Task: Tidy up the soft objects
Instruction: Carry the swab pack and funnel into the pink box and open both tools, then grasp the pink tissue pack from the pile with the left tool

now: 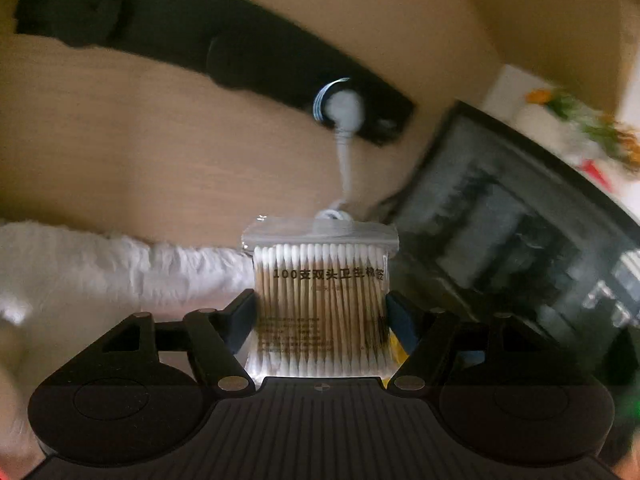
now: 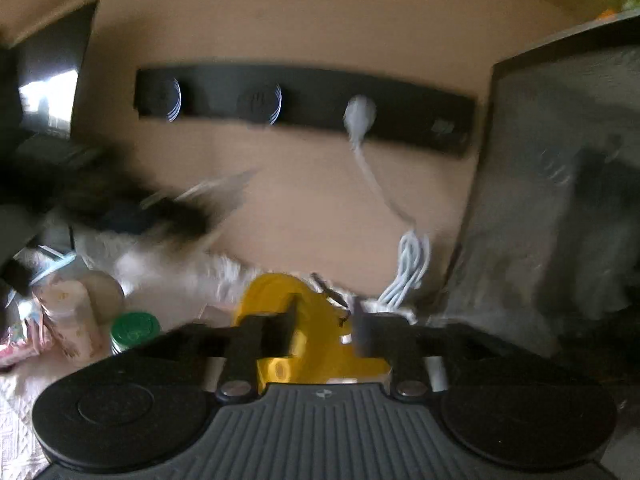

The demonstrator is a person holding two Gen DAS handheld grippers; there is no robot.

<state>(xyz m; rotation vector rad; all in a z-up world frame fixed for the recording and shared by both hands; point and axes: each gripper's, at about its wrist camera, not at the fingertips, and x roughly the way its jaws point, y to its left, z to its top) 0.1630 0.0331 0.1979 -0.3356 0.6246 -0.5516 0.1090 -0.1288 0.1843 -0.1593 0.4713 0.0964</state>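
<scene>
- The left gripper (image 1: 322, 308) was seen clenched on a swab bag (image 1: 320, 296), a clear zip pouch packed with cotton swabs, pressed between the two fingers (image 1: 242, 312) from both sides.
- The bag was held upright at the centre of the left view, its zip strip at 12 o'clock from the fingers and printed text across its front.
- A white fluffy cloth (image 1: 120, 264) was seen at 9 o'clock from the bag, lying on a tan surface.
- A black power strip (image 1: 200, 40) was mounted on the tan panel at 11 o'clock, with a white plug (image 1: 344, 108) seated in it and its cable hanging down toward the bag's top.
- A dark bin (image 1: 500, 216) was seen at 3 o'clock from the bag.
- In the right view, the right gripper (image 2: 320, 332) was closed around a yellow object (image 2: 316, 340); blur kept its kind from being told.
- A coiled white cable (image 2: 408, 272) was seen at 1 o'clock from the yellow object, leading up to the plug (image 2: 360, 114) in the strip (image 2: 304, 96).
- A green-lidded jar (image 2: 134, 330) and a pale patterned tube (image 2: 70, 320) were seen at 9 o'clock, beside the right gripper's left finger.
- A grey bin wall (image 2: 552, 200) filled the 3 o'clock side.
- A blurred dark shape (image 2: 172, 208) was seen at 10 o'clock; what it was could not be told.
</scene>
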